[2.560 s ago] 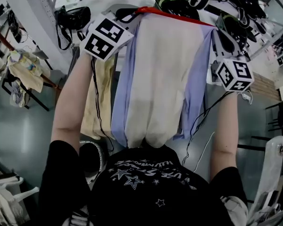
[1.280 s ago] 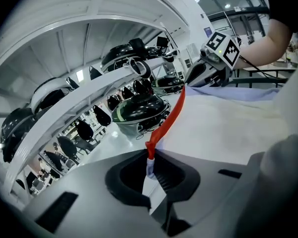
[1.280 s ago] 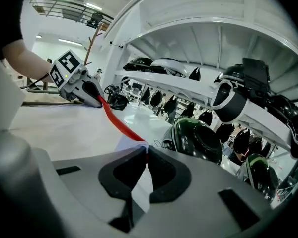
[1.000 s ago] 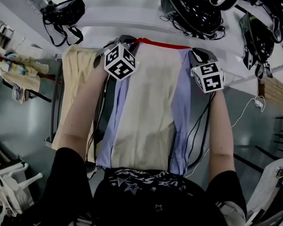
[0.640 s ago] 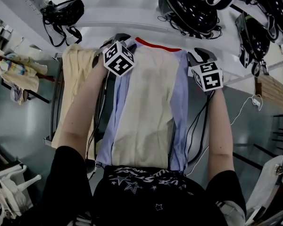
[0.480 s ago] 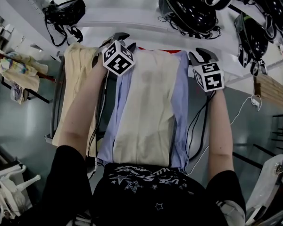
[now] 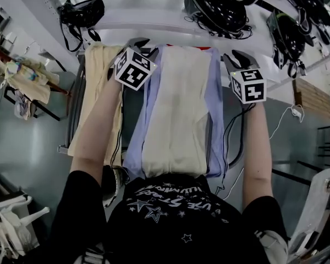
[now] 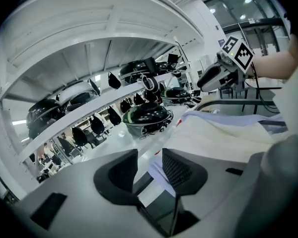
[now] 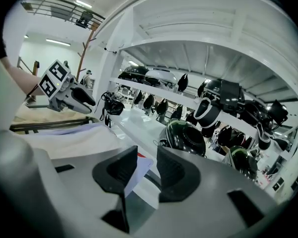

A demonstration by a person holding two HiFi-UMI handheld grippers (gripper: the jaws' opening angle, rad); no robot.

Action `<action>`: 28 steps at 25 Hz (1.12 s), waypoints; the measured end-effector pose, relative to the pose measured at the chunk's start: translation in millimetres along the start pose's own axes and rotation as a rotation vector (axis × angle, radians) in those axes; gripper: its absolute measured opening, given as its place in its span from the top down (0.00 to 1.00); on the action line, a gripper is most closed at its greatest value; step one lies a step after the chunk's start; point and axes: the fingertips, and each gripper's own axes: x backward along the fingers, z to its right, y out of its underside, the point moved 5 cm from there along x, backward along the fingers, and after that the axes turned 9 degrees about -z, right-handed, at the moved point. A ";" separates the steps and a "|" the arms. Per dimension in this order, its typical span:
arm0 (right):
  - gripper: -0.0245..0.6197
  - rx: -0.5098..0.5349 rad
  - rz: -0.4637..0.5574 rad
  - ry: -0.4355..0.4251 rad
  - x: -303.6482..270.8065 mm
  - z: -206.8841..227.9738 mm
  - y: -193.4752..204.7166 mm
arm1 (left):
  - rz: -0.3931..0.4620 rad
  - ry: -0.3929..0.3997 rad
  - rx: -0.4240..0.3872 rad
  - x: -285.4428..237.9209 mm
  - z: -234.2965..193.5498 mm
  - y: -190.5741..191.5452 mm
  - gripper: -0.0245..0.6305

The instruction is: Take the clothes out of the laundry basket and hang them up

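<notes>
Released shirt (image 7: pixel 176 109), left gripper (image 8: pixel 150 163), right gripper (image 9: pixel 146 160) jaws just opened, edge between, hidden overhead

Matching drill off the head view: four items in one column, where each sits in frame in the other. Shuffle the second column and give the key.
Things:
1. cream-and-lilac garment
2. yellow cloth
3. black bag
4. green-and-black helmet

Places in the head view:
A. far top left, hanging
B. centre, hanging down the middle
C. top edge, right of centre
D. just left of the centre garment, hung up

Pairs: 1-B, 2-D, 3-A, 4-C
</notes>
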 end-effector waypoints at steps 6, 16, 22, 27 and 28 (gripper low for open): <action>0.76 -0.041 0.047 0.046 61.7 -30.4 1.8 | 0.084 0.027 0.023 58.8 19.2 9.5 0.70; 0.77 -0.086 0.100 0.121 156.6 -80.8 19.4 | 0.190 0.086 0.021 132.6 66.4 19.3 0.70; 0.78 -0.116 0.093 0.104 173.3 -106.0 41.0 | 0.216 0.098 0.051 161.6 85.9 35.6 0.70; 0.78 -0.093 0.028 0.072 166.7 -125.2 64.6 | 0.192 0.083 0.084 175.9 98.3 55.8 0.70; 0.78 -0.078 -0.004 0.066 162.0 -129.7 73.0 | 0.183 0.079 0.094 177.9 101.3 61.0 0.70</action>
